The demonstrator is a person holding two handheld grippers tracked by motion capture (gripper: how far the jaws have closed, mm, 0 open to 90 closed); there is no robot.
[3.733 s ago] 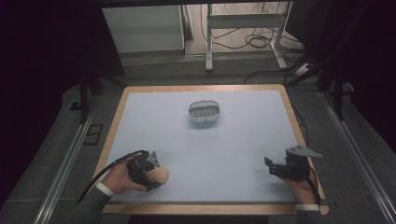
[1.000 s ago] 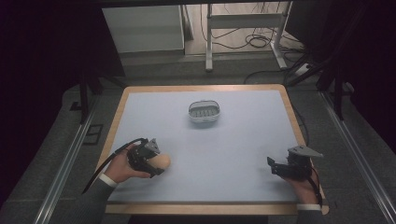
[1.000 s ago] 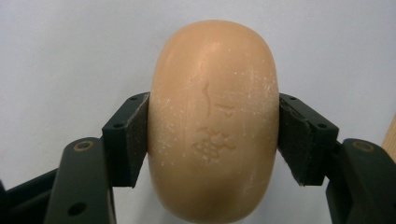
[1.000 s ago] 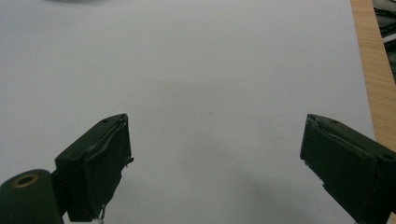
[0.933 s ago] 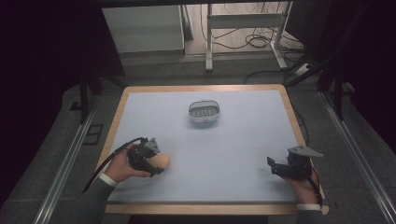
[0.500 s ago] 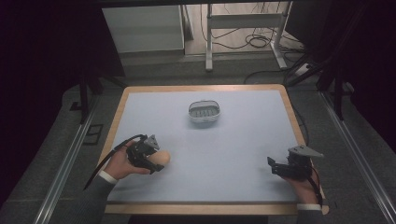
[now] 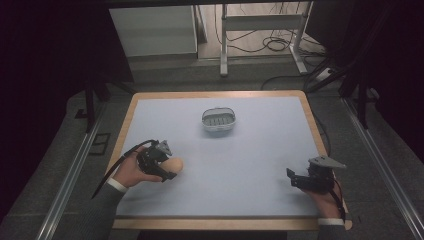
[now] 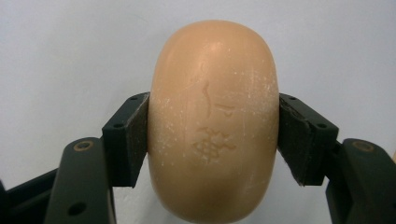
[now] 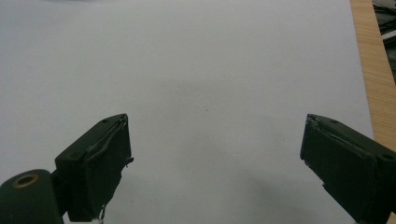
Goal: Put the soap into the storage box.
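Right gripper: its two black jaws rise from the bottom edge, spread wide apart, with nothing between them.
Left-hand jaw: lower left of the view; its inner pad looks worn, with a frayed edge and a loose thread near the bottom; a brass-coloured fastener sits at its base.
Right-hand jaw: lower right of the view, cut off by the frame edge; its pad edge also looks rough.
Mat: a pale, plain surface spreading under and beyond the jaws.
Shadow: soft, grey, on the mat between the jaws.
Table edge: a wooden strip along the right side, beside the mat.
Top right corner: dark shapes past the wood, too unclear to identify.

Tan oval soap, clamped, embossed face up
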